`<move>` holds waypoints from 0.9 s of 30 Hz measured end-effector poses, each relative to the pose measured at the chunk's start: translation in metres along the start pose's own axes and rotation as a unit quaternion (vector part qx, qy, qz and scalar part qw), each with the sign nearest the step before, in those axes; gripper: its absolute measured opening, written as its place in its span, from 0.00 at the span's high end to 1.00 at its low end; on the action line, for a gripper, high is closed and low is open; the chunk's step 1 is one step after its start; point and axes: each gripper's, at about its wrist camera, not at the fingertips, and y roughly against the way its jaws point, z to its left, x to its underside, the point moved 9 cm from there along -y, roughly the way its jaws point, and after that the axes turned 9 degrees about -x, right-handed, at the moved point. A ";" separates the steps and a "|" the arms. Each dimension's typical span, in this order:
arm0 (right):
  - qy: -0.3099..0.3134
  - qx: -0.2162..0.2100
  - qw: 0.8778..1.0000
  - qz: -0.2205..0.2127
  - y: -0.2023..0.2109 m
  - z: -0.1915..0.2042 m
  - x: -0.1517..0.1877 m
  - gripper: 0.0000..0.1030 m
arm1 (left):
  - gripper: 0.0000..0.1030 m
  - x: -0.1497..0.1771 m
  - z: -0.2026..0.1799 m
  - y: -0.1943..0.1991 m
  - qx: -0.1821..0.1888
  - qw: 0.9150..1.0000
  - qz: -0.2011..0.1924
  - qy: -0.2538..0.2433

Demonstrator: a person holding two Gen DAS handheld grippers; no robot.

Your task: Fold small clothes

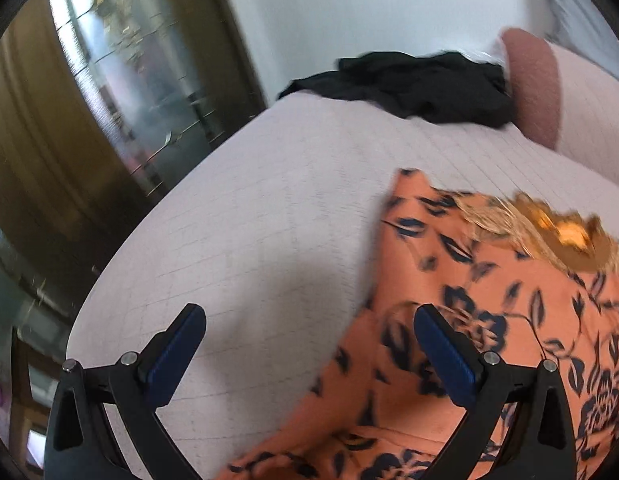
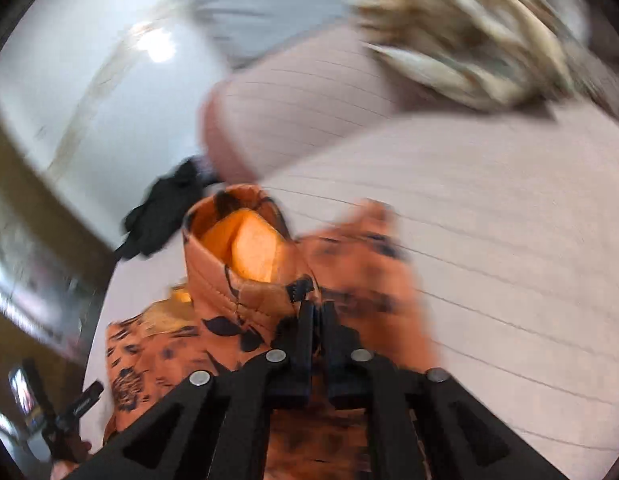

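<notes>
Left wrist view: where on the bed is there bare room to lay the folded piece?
Bare quilt runs from the orange floral garment to the bed's left edge, short of the black garment. Crowded: right side, under the floral garment and pillow.

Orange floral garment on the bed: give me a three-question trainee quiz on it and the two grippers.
1. True or false: the left gripper is shut on the orange floral garment.
2. What does the right gripper hold?
A. the black garment
B. the orange floral garment
C. nothing
3. Fill in: the black garment lies on the bed next to a pink ____.

Key: 1 false, its jaws stand open; 2 B; 3 pillow.
</notes>
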 end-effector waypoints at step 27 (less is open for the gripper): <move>-0.045 0.006 0.995 0.084 -0.069 -0.005 0.009 0.95 | 0.00 0.021 0.008 -0.042 0.001 0.997 0.079 -0.001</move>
